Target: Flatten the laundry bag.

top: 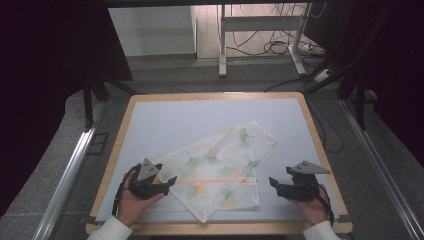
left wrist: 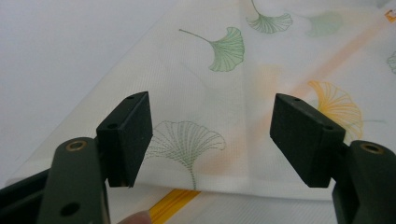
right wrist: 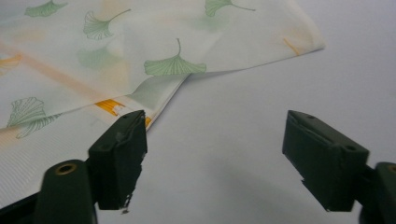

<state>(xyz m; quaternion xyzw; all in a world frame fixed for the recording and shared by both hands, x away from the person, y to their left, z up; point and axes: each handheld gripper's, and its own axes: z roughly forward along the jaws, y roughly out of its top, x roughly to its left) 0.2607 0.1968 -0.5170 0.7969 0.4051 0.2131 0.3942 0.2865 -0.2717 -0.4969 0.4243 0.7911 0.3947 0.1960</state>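
We are part-way through folding the cloth, by our reading. It lies on the near half of the tabletop, slightly right of the middle, white with green and orange ginkgo leaves, and it is already doubled: an upper layer lies askew over a lower one, whose orange stripe peeks out along the near side. The edges do not line up (one corner points toward us, another far and right), so squaring up or another fold seems left to do.

Our left tongs sit at the cloth's near-left edge, jaws spread wide; in the left gripper view the folded edge lies between the pads, unpinched. Our right tongs hover just right of the cloth, jaws equally wide and holding nothing, bare tabletop between them. No grip is made yet.
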